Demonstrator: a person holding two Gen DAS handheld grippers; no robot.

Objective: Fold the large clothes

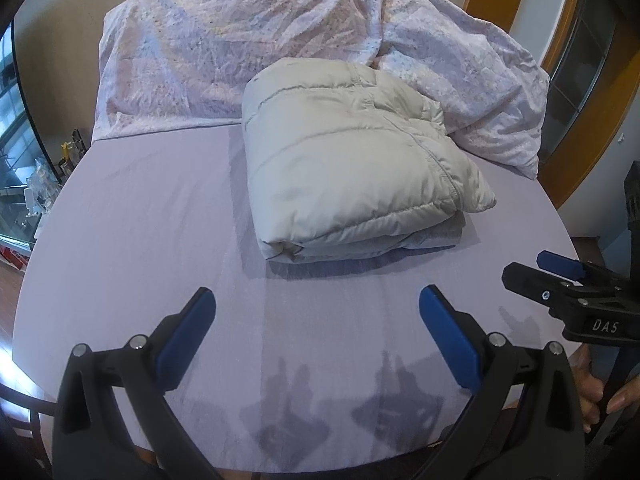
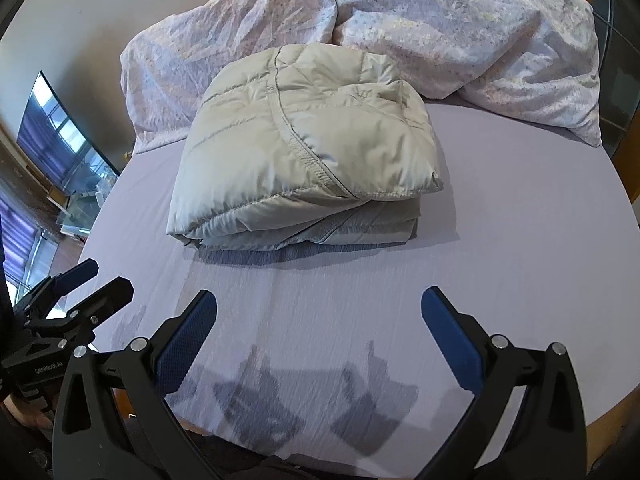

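A cream puffer jacket (image 1: 352, 172) lies folded into a thick bundle on the lavender bed sheet (image 1: 140, 220); it also shows in the right wrist view (image 2: 304, 152). My left gripper (image 1: 318, 300) is open and empty, hovering over the sheet short of the jacket's near edge. My right gripper (image 2: 320, 300) is open and empty, also short of the jacket. The right gripper shows at the right edge of the left wrist view (image 1: 560, 276). The left gripper shows at the left edge of the right wrist view (image 2: 76, 284).
A crumpled floral duvet (image 1: 248, 52) is heaped along the far side of the bed, also in the right wrist view (image 2: 460, 28). A cluttered glass table (image 1: 36, 184) stands left of the bed. A screen (image 2: 52, 136) hangs on the left wall.
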